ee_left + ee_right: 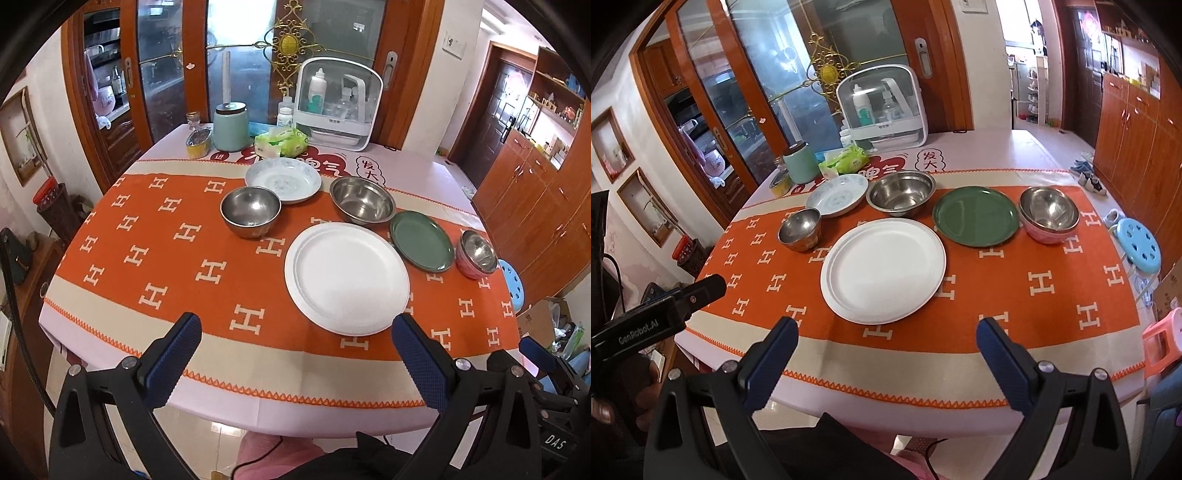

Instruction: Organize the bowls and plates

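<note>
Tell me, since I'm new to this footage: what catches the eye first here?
The large white plate dominates, lying nearest the front edge on the orange H-patterned tablecloth. Behind it sit a green plate and a steel-lined pink bowl to the right, a big steel bowl in the middle. Both grippers hover open, empty, before the table.

**Orange cloth, mixed dishes**

The tablecloth [155, 258] is orange with cream H motifs and cream bands. Near sits a plain white plate [347, 277]; right of it a dark green plate [421, 240] and a pink-sided steel bowl [476, 254]. Far lies a white plate with pale blue flowers [282, 180]. Two other bowls [251, 214] [362, 199] are bare silver steel.
</note>
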### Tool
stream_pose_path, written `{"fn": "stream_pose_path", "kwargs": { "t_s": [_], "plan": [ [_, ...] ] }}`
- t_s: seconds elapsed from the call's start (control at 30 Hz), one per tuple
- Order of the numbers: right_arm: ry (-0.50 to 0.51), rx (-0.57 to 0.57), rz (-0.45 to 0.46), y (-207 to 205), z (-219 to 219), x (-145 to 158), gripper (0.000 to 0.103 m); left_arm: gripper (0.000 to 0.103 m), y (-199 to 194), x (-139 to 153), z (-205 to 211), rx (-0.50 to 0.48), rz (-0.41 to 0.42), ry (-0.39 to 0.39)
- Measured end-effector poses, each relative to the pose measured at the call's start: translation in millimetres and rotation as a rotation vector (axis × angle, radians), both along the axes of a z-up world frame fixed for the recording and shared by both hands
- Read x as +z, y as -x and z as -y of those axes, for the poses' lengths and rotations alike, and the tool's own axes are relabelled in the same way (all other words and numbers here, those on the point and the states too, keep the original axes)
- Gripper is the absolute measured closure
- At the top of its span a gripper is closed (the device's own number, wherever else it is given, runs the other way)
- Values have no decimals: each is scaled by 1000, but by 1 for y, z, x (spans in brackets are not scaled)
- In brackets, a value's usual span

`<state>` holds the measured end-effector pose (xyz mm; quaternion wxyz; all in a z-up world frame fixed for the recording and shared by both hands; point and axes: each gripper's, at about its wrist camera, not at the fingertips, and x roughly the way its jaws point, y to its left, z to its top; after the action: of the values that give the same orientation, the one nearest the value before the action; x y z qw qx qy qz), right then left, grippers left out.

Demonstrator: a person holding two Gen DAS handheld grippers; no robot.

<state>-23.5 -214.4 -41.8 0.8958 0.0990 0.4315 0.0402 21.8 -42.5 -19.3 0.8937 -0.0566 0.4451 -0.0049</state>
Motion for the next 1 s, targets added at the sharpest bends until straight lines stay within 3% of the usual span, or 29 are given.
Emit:
{"fn": "stream_pose_path", "kwargs": {
  "t_s": [0.27, 0.6, 0.73, 0.9, 1.0],
  "plan": [
    [-37, -22, -36, -23, 14, -8, 5, 1, -36, -8, 1, -17, -50, -27],
    [-79, -60, -140, -80, 29, -33, 5, 1, -95, -34, -1, -42, -136, -22],
    [-119, -61, -196, -101, 33, -49, 5, 1, -119, -49, 0, -60, -175, -54],
    [-145, -72, -256, -124, 35, -68, 5, 1, -149, -71, -7, -73, -244, -16],
    [-177, -87, -299, -137, 39, -84, 5, 1, -167, -88, -7, -87, -287, -31]
  ]
}}
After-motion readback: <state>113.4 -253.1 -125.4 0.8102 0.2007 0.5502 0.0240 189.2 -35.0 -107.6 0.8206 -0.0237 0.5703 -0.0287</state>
